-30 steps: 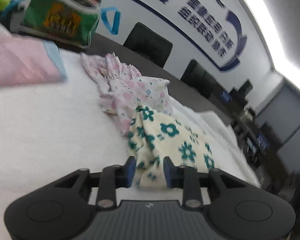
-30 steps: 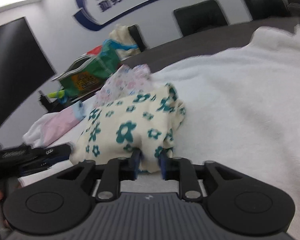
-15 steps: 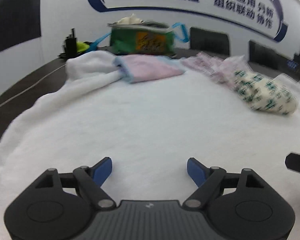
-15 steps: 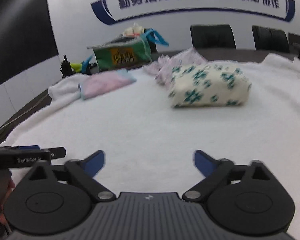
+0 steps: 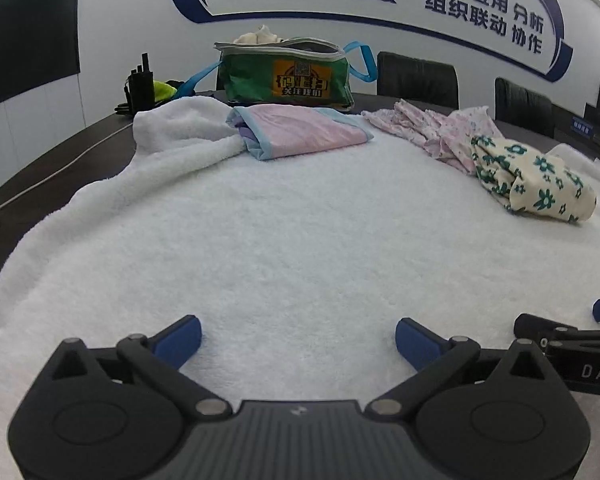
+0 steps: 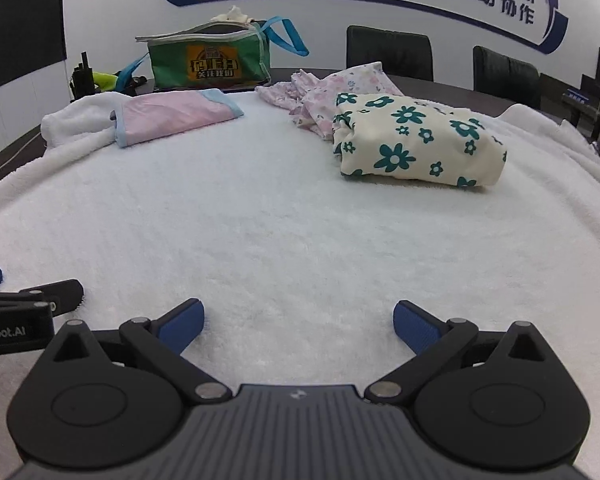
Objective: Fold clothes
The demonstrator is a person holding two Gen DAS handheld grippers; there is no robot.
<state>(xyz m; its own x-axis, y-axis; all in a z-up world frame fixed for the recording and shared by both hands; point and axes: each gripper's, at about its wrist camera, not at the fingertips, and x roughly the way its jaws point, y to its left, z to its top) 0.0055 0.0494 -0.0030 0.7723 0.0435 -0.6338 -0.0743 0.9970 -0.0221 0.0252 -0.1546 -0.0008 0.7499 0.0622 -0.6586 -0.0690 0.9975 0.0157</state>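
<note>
A folded cream garment with green flowers point(image 5: 540, 184) point(image 6: 416, 140) lies far right on the white fleece blanket point(image 5: 280, 240) point(image 6: 260, 220). Behind it sits a crumpled pink floral garment point(image 5: 432, 128) point(image 6: 328, 88). A folded pink garment with blue trim point(image 5: 304, 134) point(image 6: 172, 114) rests at the far left. My left gripper point(image 5: 298, 332) hovers over bare blanket near the front, its jaws opening with nothing between them. My right gripper point(image 6: 299, 314) stands open beside it, also holding nothing. Each gripper shows at the edge of the other's view.
A green zip bag point(image 5: 288, 76) point(image 6: 208, 64) with blue straps stands on the dark table behind the blanket. A black handset point(image 5: 140, 84) stands at the back left. Black chairs point(image 5: 418, 76) point(image 6: 388, 54) line the far wall.
Both grippers let go of the flowered cream garment, opened wide and drew back toward the front of the blanket. The garment now lies folded at the far right.
</note>
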